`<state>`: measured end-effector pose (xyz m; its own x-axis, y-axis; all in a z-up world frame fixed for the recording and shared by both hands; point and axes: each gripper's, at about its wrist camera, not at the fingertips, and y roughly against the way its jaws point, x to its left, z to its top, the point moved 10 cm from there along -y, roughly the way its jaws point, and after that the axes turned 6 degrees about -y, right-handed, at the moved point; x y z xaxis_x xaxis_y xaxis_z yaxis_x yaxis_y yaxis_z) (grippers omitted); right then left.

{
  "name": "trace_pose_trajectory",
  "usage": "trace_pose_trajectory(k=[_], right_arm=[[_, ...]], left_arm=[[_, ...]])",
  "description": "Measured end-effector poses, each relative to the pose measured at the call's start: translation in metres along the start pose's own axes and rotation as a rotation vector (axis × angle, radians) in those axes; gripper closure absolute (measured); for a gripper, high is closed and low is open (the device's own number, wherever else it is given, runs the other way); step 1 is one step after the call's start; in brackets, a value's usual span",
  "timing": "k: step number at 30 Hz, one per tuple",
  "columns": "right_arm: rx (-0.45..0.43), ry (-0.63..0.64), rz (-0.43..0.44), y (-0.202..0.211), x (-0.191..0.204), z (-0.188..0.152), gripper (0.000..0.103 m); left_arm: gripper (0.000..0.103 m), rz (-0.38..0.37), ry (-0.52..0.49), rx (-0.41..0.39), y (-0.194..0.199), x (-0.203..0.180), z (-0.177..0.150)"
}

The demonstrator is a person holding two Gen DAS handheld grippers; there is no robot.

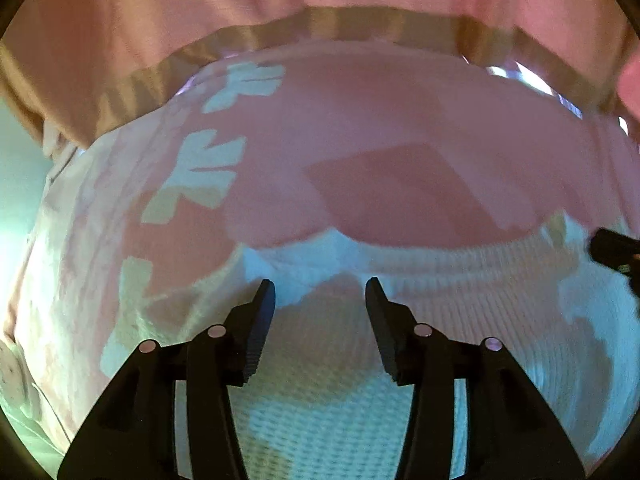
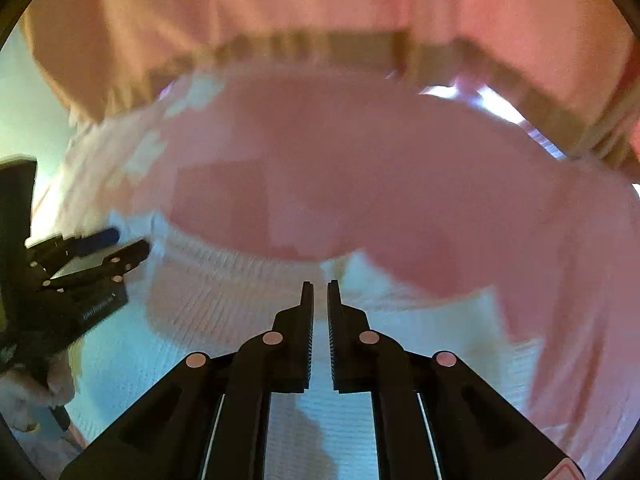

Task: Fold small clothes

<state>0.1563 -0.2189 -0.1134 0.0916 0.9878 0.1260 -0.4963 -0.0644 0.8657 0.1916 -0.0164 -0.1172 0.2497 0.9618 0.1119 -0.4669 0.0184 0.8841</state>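
- Left claw (image 1: 320, 292): jaws stand apart with nothing between them. It hangs over the near part of a white knit garment (image 1: 320, 400), whose ribbed edge runs just beyond the fingertips. In the right wrist view it shows at the far left, at the garment's left edge.
- Garment: lies spread on a pink cloth (image 1: 400, 120) with pale patches on its left; a tan band (image 1: 360, 20) crosses the far side.
- Right claw (image 2: 320, 284): jaws nearly closed, only a thin slit, nothing gripped. The ribbed edge (image 2: 240, 260) lies just beyond its tips, the garment beneath it.
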Motion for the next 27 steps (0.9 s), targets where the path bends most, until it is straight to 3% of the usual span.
trace_pose_trajectory(k=[2, 4, 6, 7, 9, 11, 12, 13, 14, 15, 17, 21, 23, 25, 27], right_arm=[[-0.005, -0.05, -0.037, 0.007, -0.03, 0.005, 0.093], [0.016, -0.098, -0.09, 0.006, -0.06, 0.001, 0.085], [0.026, -0.138, -0.155, 0.007, -0.091, -0.004, 0.06], [0.027, -0.149, -0.167, 0.007, -0.1, -0.006, 0.057], [0.036, -0.156, -0.151, 0.007, -0.11, -0.013, 0.051], [0.052, -0.14, -0.113, 0.001, -0.109, -0.021, 0.046], [0.055, -0.126, -0.113, -0.001, -0.109, -0.024, 0.046], [0.054, -0.104, -0.122, -0.005, -0.108, -0.027, 0.05], [0.044, -0.072, -0.143, -0.008, -0.105, -0.028, 0.079], [0.045, -0.062, -0.136, -0.009, -0.101, -0.027, 0.097], [0.0, -0.107, -0.084, 0.008, -0.094, -0.017, 0.097], [-0.108, -0.13, -0.054, 0.038, -0.095, 0.009, 0.097], [-0.022, -0.146, -0.088, 0.013, -0.107, -0.003, 0.096], [0.064, -0.153, -0.121, -0.009, -0.114, -0.019, 0.096], [0.041, -0.121, -0.156, -0.001, -0.109, -0.016, 0.091]], left_arm=[[0.054, -0.027, 0.033, -0.008, 0.003, 0.009, 0.005], [0.042, -0.017, 0.049, -0.018, 0.004, 0.019, 0.008], [0.034, 0.018, 0.063, -0.032, 0.003, 0.033, 0.009], [0.032, 0.023, 0.076, -0.038, 0.002, 0.039, 0.01], [0.02, 0.006, 0.095, -0.037, 0.0, 0.045, 0.01], [0.017, -0.011, 0.1, -0.007, -0.009, 0.047, 0.007], [0.019, -0.027, 0.106, 0.012, -0.015, 0.046, 0.005], [0.028, -0.044, 0.113, 0.025, -0.02, 0.044, 0.003], [0.062, -0.082, 0.121, 0.05, -0.027, 0.039, 0.0], [0.071, -0.089, 0.119, 0.058, -0.029, 0.037, -0.002], [0.097, -0.076, 0.115, 0.018, -0.017, 0.037, 0.006], [0.097, -0.079, 0.143, -0.047, -0.001, 0.046, 0.02], [0.097, -0.025, 0.126, 0.002, -0.019, 0.052, 0.013], [0.094, -0.022, 0.116, 0.058, -0.037, 0.054, 0.005], [0.088, -0.011, 0.113, 0.044, -0.03, 0.057, 0.008]])
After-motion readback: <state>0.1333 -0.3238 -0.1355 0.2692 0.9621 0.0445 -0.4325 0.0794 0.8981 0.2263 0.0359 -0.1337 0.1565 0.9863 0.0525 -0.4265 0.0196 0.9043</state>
